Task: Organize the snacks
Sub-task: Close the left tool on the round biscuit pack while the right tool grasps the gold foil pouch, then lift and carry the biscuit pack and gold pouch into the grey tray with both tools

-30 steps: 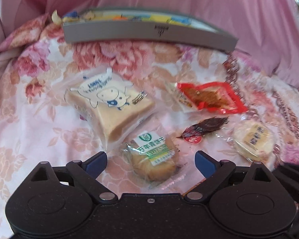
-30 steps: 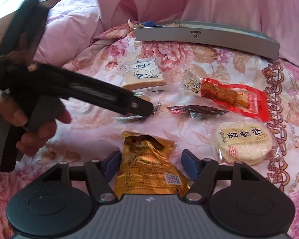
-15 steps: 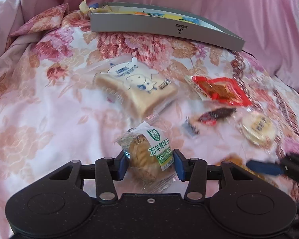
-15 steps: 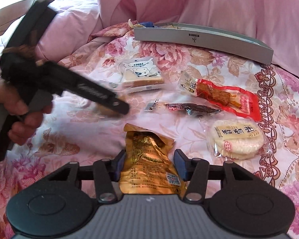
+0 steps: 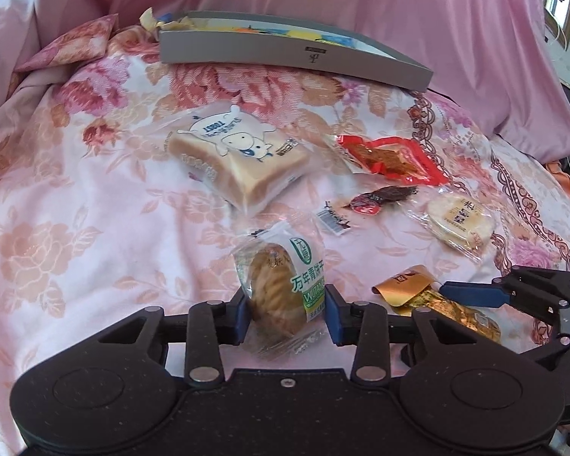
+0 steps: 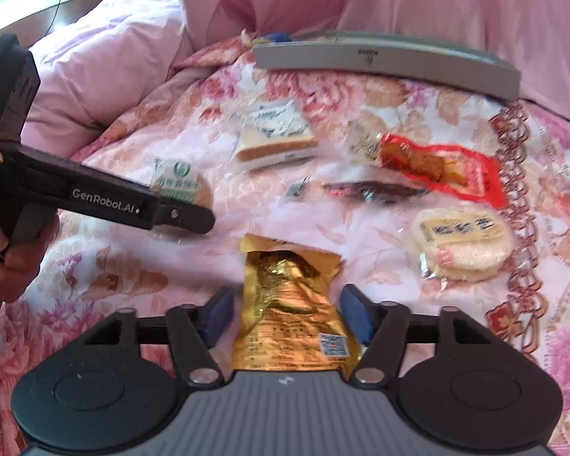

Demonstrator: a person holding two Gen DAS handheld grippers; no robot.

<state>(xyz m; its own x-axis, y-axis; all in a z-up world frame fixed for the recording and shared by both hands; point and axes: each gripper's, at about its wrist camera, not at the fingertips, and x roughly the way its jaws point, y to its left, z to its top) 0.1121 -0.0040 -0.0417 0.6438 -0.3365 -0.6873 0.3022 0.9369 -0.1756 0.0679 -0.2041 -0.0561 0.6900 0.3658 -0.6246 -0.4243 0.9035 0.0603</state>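
Observation:
My left gripper (image 5: 288,313) is closing its jaws, and the blue pads press both sides of a clear cookie packet with a green label (image 5: 281,285). Seen from the right wrist, the same gripper (image 6: 193,219) holds that packet (image 6: 174,178) just over the floral bedspread. My right gripper (image 6: 287,315) is opening its jaws around a gold foil packet (image 6: 288,304) that lies on the bedspread, with a gap at each pad. One of its fingers (image 5: 471,293) shows beside the gold packet (image 5: 406,285). A grey box (image 5: 285,51) with snacks inside sits at the back.
On the bedspread lie a toast packet (image 5: 239,159), a red packet (image 5: 395,157), a dark wrapped snack (image 5: 383,197) and a round rice cracker (image 5: 458,222). Pink bedding rises behind the box. A hand (image 6: 3,262) holds the left gripper's handle.
The left jaws went from wide open to gripping the cookie packet, which came away from the toast packet. The right jaws narrowed around the gold packet, then widened again.

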